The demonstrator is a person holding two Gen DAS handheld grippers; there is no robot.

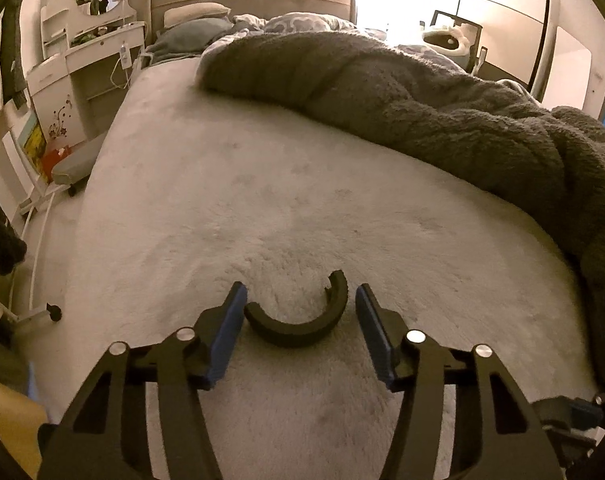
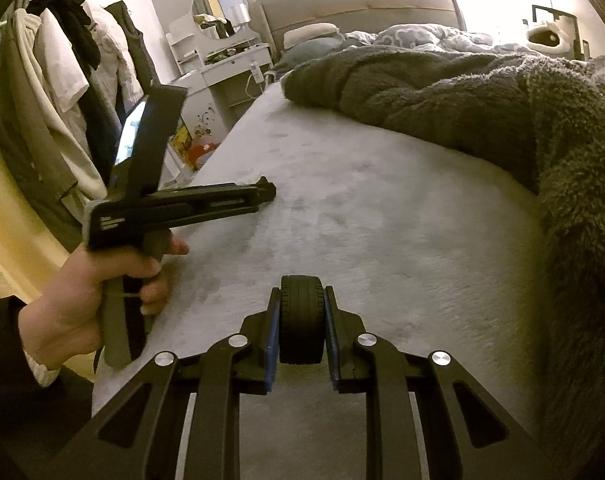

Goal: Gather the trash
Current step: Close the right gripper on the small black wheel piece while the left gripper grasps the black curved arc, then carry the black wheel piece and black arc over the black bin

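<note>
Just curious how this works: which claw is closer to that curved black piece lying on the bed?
The left. The left claw straddles the curved piece, pads either side, not yet pressing. The right claw is elsewhere, shut on a small wheel.

Pale bed surface open ahead; heaped grey blanket blocks right side.

The room is dim and yellowish, and strong light at the top right burns out to white glare above the bed. Both views bend heavily at the round dark edges. The near parts stay fairly sharp, the far ones soft.
</note>
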